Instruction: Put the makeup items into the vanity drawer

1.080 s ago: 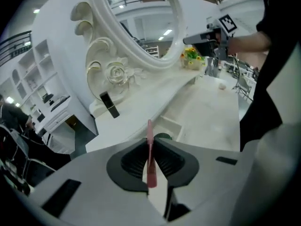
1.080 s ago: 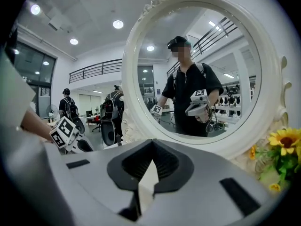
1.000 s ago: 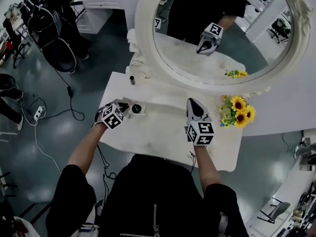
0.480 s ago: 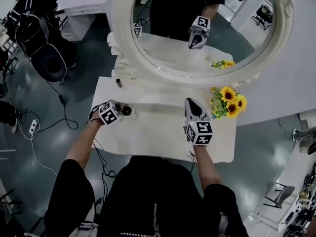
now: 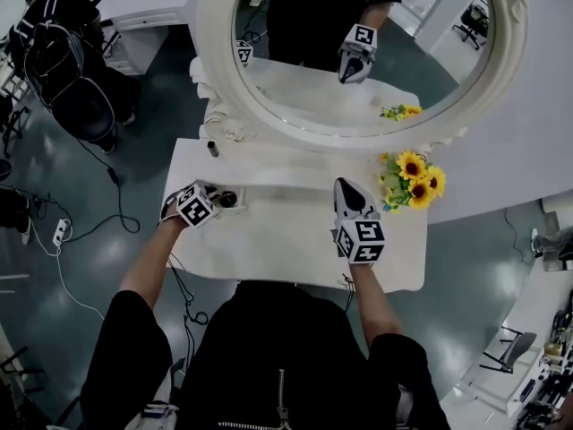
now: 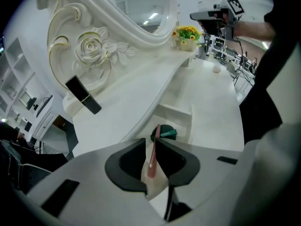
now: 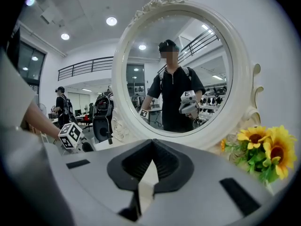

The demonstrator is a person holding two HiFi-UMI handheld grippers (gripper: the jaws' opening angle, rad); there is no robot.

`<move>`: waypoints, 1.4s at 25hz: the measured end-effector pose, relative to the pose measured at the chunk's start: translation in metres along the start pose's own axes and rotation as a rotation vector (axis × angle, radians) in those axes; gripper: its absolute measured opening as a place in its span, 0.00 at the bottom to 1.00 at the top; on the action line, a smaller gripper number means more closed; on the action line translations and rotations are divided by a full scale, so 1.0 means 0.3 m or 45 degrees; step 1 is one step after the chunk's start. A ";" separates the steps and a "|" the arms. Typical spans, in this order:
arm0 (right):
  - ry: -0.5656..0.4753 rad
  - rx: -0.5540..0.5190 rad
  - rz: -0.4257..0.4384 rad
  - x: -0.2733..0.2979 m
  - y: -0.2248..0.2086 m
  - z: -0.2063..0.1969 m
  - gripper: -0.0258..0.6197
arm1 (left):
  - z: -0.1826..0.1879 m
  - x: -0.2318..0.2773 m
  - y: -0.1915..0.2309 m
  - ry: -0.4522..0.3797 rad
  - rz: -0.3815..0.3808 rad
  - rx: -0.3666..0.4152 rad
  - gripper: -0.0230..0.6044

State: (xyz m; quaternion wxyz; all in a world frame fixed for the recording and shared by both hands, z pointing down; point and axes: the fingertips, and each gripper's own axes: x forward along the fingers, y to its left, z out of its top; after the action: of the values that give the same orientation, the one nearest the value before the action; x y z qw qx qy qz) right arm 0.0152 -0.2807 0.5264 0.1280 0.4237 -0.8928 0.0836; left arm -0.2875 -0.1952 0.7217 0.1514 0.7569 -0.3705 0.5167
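My left gripper [image 5: 213, 201] hangs over the small open drawer [image 6: 181, 113] at the left of the white vanity top [image 5: 295, 240]. A thin pink stick [image 6: 152, 152] stands between its jaws, which are opening; a slit of light shows on the stick's left side. A dark round compact with a green label [image 6: 164, 133] lies in the drawer just beyond the jaws. A black lipstick tube [image 6: 83, 95] stands on the ledge under the mirror. My right gripper [image 5: 349, 193] rests shut and empty over the middle of the vanity top.
The big oval mirror [image 5: 358, 52] with its carved white frame [image 6: 91, 48] rises behind the table. A pot of sunflowers [image 5: 410, 176] stands at the back right. Chairs and cables are on the floor to the left.
The left gripper stays at the drawer with the pink stick; the head view has shifted a little. The right gripper has not moved.
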 end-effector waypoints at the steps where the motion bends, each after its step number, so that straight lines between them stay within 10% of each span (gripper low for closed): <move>1: 0.000 0.001 0.001 -0.002 0.003 -0.001 0.05 | 0.006 -0.011 -0.002 -0.021 0.005 -0.024 0.16; 16: -0.053 0.009 0.007 -0.025 0.034 0.038 0.05 | 0.172 -0.256 0.019 -0.651 0.202 -0.583 0.08; 25: -0.056 0.025 -0.019 -0.054 0.038 0.024 0.05 | 0.298 -0.284 -0.048 -0.737 0.140 -0.528 0.08; 35: -0.069 0.122 -0.283 -0.282 -0.138 -0.061 0.05 | 0.637 -0.205 -0.210 -0.812 -0.092 -0.282 0.07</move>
State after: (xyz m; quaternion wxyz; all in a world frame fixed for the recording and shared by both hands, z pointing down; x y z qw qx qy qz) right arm 0.1017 -0.2396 0.5200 0.0919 0.5278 -0.8385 0.0999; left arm -0.1261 -0.2445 0.5961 0.1273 0.8720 -0.4260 0.2049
